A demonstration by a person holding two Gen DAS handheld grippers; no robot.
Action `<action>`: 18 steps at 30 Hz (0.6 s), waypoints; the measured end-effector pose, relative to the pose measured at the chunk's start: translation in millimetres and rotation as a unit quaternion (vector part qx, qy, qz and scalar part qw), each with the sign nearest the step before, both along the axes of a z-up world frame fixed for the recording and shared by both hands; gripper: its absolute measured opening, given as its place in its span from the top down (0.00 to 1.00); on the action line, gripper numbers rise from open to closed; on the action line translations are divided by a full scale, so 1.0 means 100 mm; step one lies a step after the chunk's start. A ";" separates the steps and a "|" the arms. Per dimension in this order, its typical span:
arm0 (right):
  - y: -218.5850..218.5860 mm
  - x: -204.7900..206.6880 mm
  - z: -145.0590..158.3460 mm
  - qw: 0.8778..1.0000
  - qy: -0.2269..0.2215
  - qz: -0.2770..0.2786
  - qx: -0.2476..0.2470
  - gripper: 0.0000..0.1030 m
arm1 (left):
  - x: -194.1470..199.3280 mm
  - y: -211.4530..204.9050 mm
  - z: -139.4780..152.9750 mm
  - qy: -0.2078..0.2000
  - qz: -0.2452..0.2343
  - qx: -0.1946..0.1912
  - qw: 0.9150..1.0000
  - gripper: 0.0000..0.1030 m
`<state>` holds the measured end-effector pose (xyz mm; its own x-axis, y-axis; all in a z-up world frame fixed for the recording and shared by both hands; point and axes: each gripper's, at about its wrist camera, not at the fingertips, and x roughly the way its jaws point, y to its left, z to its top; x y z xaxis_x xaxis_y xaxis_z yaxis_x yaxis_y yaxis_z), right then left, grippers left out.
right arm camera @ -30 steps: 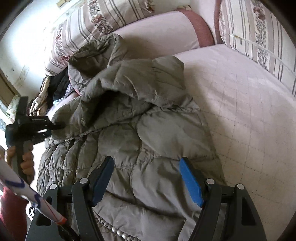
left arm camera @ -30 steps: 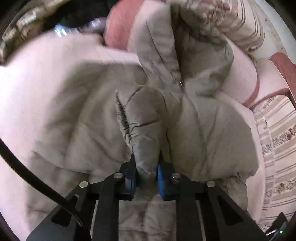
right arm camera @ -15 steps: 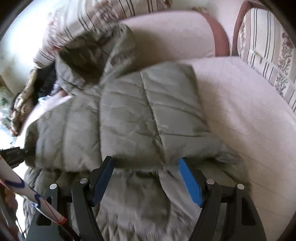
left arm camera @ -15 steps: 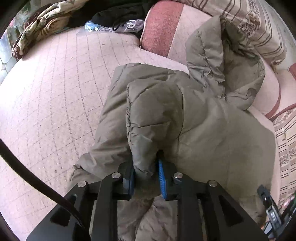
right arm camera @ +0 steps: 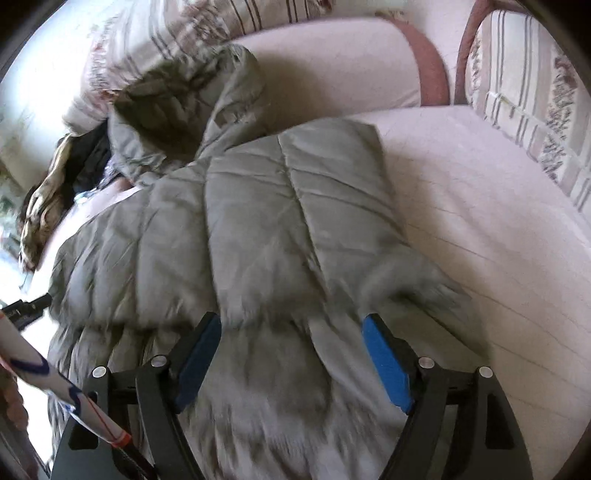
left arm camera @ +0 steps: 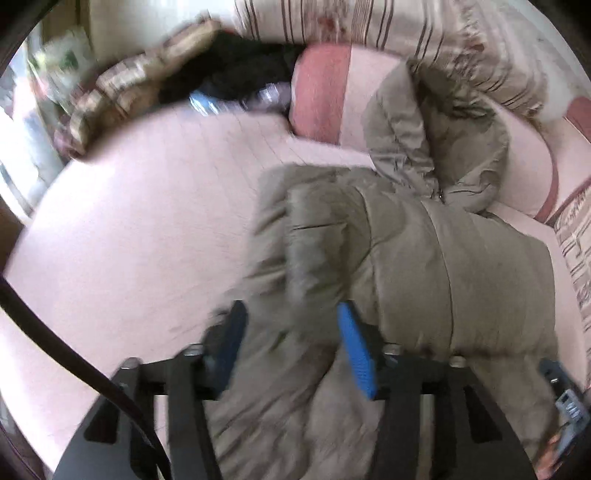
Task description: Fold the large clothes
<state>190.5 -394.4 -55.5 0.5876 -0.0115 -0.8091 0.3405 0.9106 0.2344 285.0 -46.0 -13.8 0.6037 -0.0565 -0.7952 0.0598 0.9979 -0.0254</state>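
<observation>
A grey-green quilted hooded jacket (left arm camera: 424, 266) lies on a pink quilted sofa seat (left arm camera: 140, 229), hood (left arm camera: 443, 122) against the backrest. Its sleeves are folded over the body. My left gripper (left arm camera: 291, 343) is open, its blue pads either side of the left sleeve cuff (left arm camera: 303, 295) without pinching it. In the right wrist view the same jacket (right arm camera: 258, 236) fills the middle, and my right gripper (right arm camera: 291, 358) is open just above its lower part. The left gripper's tip (right arm camera: 33, 306) shows at that view's left edge.
Striped floral cushions (left arm camera: 388, 33) line the sofa back, with another cushion (right arm camera: 524, 88) on the right side. A pile of dark and patterned clothes (left arm camera: 207, 77) sits at the far left corner. Bare pink seat (right arm camera: 480, 206) lies to the right of the jacket.
My left gripper was shut on the sleeve cuff and carried it over the jacket; now its jaws stand apart and the sleeve lies on the body. My right gripper stayed open.
</observation>
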 end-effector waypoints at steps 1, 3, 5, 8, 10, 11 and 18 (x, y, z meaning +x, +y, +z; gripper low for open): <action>0.01 -0.14 0.04 1.000 -0.001 0.004 -0.008 0.19 | -0.20 0.06 0.04 -0.017 0.005 0.014 1.000 0.35; 0.04 -0.41 0.07 1.000 0.007 0.009 -0.020 0.19 | -0.61 0.18 0.07 -0.040 0.013 0.034 0.999 0.33; 0.04 -0.70 0.05 0.999 0.015 0.008 -0.028 0.19 | -0.93 0.24 0.05 -0.050 0.013 0.044 0.998 0.33; 0.07 -1.06 -0.02 0.999 0.023 0.006 -0.045 0.19 | -1.39 0.32 0.01 -0.069 0.018 0.052 0.996 0.33; 0.12 -1.25 -0.11 0.997 0.037 0.003 -0.061 0.19 | -1.59 0.35 -0.03 -0.073 0.020 0.051 0.996 0.33; 0.15 -1.33 -0.15 0.997 0.046 0.004 -0.063 0.19 | -1.69 0.37 -0.04 -0.073 0.022 0.046 0.996 0.33; 0.41 -1.83 -0.22 0.993 0.069 0.015 -0.099 0.19 | -2.03 0.46 0.01 -0.082 0.020 0.019 0.996 0.33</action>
